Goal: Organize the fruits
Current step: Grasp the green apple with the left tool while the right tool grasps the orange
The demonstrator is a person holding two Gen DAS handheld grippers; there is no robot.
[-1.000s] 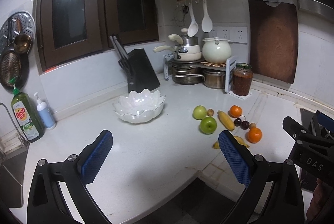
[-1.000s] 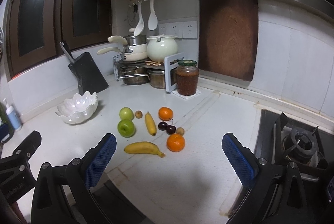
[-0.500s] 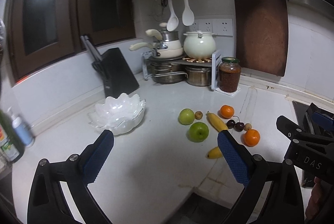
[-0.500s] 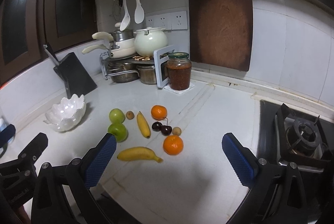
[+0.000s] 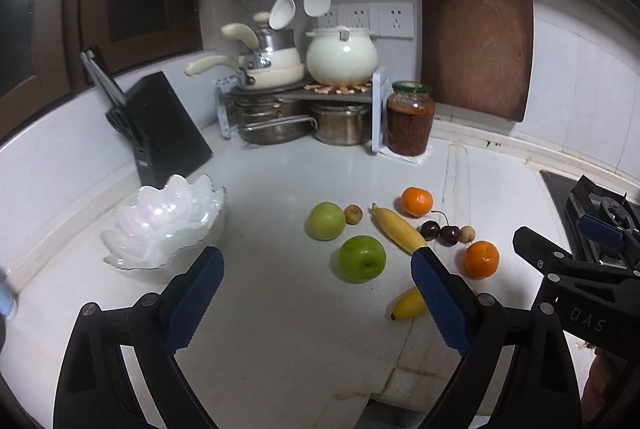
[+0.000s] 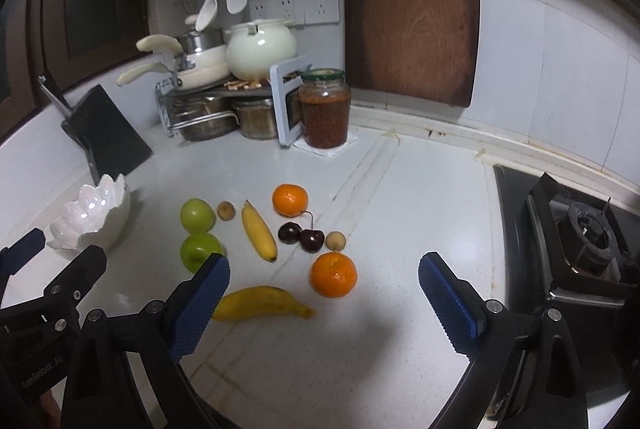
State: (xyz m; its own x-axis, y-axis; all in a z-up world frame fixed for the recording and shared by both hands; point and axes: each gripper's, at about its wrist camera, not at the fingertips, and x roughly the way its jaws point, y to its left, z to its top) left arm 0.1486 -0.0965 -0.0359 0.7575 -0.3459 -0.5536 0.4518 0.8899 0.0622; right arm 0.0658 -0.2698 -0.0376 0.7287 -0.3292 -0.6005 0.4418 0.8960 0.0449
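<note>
Fruit lies loose on the white counter: two green apples, two bananas, two oranges, two dark cherries and two small brown fruits. A white scalloped bowl stands empty to their left; it also shows in the right wrist view. My left gripper is open, above the counter in front of the near apple. My right gripper is open, hovering near the front orange and front banana.
A black knife block leans at the back left. A rack of pots and a jar stand at the back. A brown cutting board hangs on the wall. A gas stove is at the right.
Both grippers moved forward and lower toward the fruit, and both views have swung to the right. Both stay open. The fruit and bowl have not moved.
</note>
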